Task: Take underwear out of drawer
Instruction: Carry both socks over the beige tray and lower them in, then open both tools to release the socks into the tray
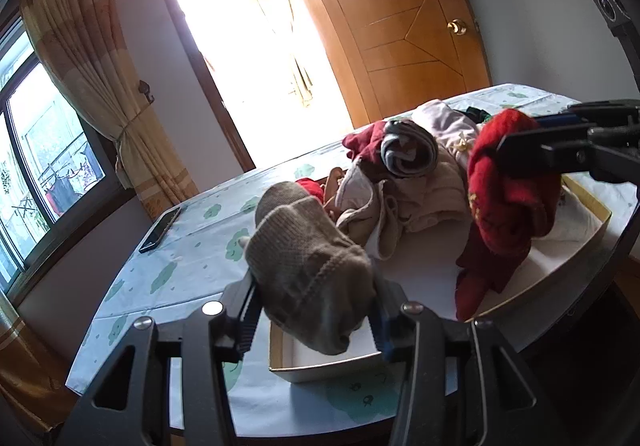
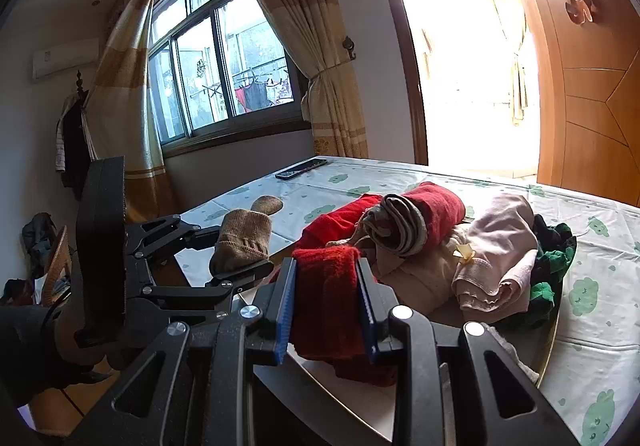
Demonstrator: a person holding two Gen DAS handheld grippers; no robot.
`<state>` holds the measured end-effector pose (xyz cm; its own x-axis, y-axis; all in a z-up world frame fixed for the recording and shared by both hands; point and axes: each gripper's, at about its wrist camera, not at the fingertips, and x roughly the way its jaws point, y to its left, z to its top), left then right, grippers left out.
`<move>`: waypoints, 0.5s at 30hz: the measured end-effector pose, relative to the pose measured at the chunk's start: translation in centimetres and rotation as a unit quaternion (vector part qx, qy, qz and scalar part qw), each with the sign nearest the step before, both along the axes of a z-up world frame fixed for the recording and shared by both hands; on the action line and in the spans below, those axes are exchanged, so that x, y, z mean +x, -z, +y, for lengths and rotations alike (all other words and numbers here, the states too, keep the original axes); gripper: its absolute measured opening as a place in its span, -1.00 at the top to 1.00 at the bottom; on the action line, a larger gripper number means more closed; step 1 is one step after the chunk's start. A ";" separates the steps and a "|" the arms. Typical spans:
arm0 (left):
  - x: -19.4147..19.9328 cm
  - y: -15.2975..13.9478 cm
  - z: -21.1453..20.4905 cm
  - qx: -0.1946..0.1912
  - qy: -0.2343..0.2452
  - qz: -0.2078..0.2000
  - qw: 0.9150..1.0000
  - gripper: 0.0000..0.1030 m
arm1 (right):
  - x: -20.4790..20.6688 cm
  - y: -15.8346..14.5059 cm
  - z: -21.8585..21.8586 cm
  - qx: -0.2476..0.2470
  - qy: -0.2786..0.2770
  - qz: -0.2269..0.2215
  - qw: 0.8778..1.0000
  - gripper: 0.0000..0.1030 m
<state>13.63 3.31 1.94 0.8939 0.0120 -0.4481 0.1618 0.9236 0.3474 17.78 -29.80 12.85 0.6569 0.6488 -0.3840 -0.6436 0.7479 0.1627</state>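
**Both grippers loaded, most of the drawer still full**

My left gripper (image 1: 316, 322) is closed around a brown knitted sock (image 1: 308, 266), pinched between its jaws and lifted above the near corner of the drawer (image 1: 320, 368); my right gripper (image 2: 326, 310) is clamped on a red knitted garment (image 2: 326, 302), its lower part trailing down into the drawer, so I judge it only half out; seen from the left wrist, that red piece hangs just above the drawer's white floor.

Just beyond, the remaining pile sits heaped in the drawer: a grey striped roll (image 2: 396, 226) resting on a red folded piece (image 2: 432, 206), a pale pink undergarment (image 2: 500, 246) with a small bow, beige pieces beneath it, and something green and black (image 2: 552, 270) at the far side; all of this is left to take out.

The drawer rests on a bed (image 2: 592, 326) with a cloud-print sheet; farther off lies a phone (image 2: 300, 168), well apart from the clothes.
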 end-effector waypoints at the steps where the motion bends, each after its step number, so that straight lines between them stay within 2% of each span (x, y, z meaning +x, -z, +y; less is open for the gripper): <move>1: 0.3 0.1 0.0 0.003 -0.002 0.003 1.000 0.11 | 0.3 0.2 0.2 -0.002 0.000 0.005 1.000 0.41; 15: 3.9 0.9 0.3 0.010 -0.020 0.050 0.998 0.11 | 2.8 2.4 2.4 -0.027 0.013 0.044 0.999 0.41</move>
<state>17.50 3.62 1.06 0.8430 0.0562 -0.5350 0.1608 0.9228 0.3503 20.54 -27.40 10.41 0.6358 0.6091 -0.4742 -0.6090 0.7732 0.1766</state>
